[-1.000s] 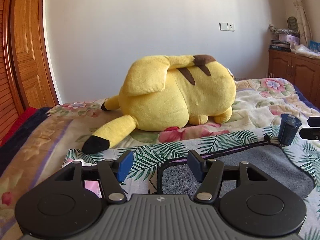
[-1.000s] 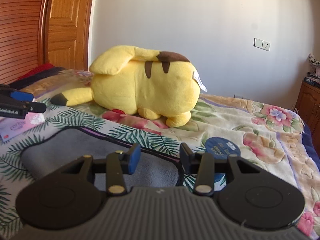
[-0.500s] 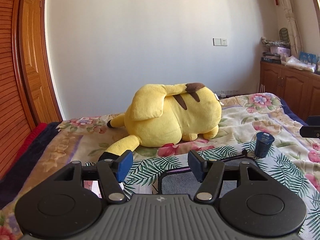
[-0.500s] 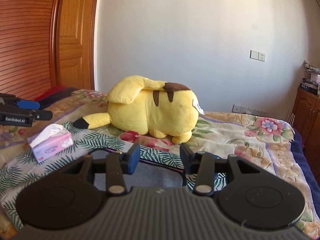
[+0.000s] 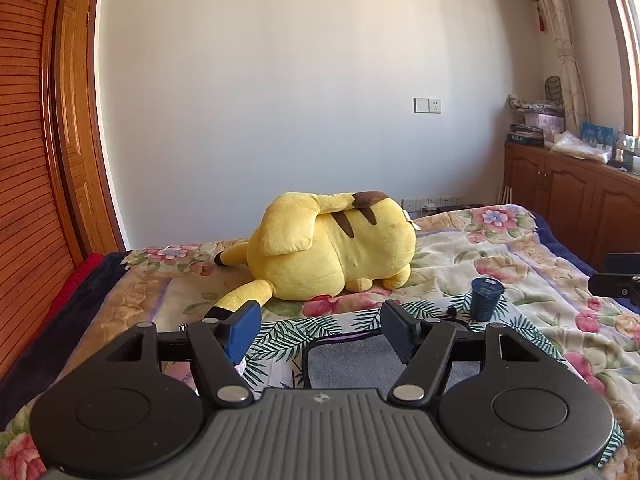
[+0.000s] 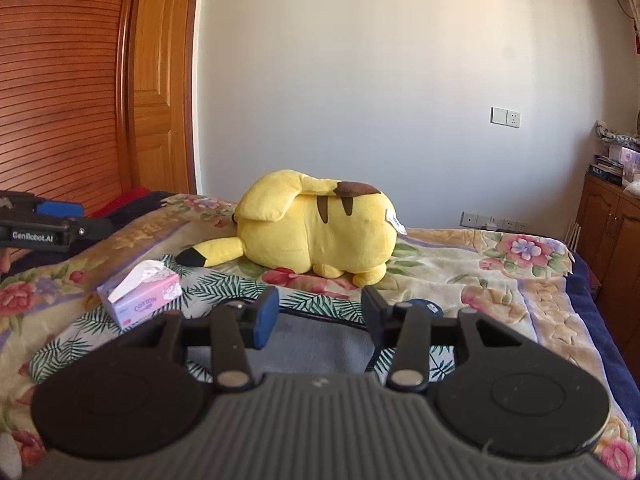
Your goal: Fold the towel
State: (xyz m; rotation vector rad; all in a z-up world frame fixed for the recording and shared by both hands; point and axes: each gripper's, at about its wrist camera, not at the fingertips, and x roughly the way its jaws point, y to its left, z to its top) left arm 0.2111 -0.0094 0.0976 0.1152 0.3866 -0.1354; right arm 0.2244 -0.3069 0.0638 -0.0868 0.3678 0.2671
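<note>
Left hand-held gripper [image 5: 320, 330]: hung above the bed, jaws spread wide with nothing between them; the blue pad [image 5: 243, 330] of one finger faced inward.
Right hand-held gripper [image 6: 318, 317]: also raised over the bed, jaws apart and holding nothing.
Towel [image 5: 360, 364]: grey with a dark edging, lay flat on the palm-leaf cloth [image 5: 280, 330] below both hand-held grippers; in the right wrist view it [image 6: 320, 344] showed between and under the fingers, touched by neither.
Bed [image 5: 520, 248]: covered with a floral blanket; the leaf-print cloth was spread on top of it at the near end.
Yellow plush toy [image 5: 332, 252]: lay on its side on the blanket beyond the towel, black-tipped tail pointing toward the left gripper's side.
Dark blue cup [image 5: 486, 298]: stood upright near the towel's far right corner.
Tissue box [image 6: 140, 300]: pink, on the leaf cloth to the left of the towel, a tissue sticking up from it.
Wooden cabinet [image 5: 572, 204]: stood against the right wall, cluttered on top.
</note>
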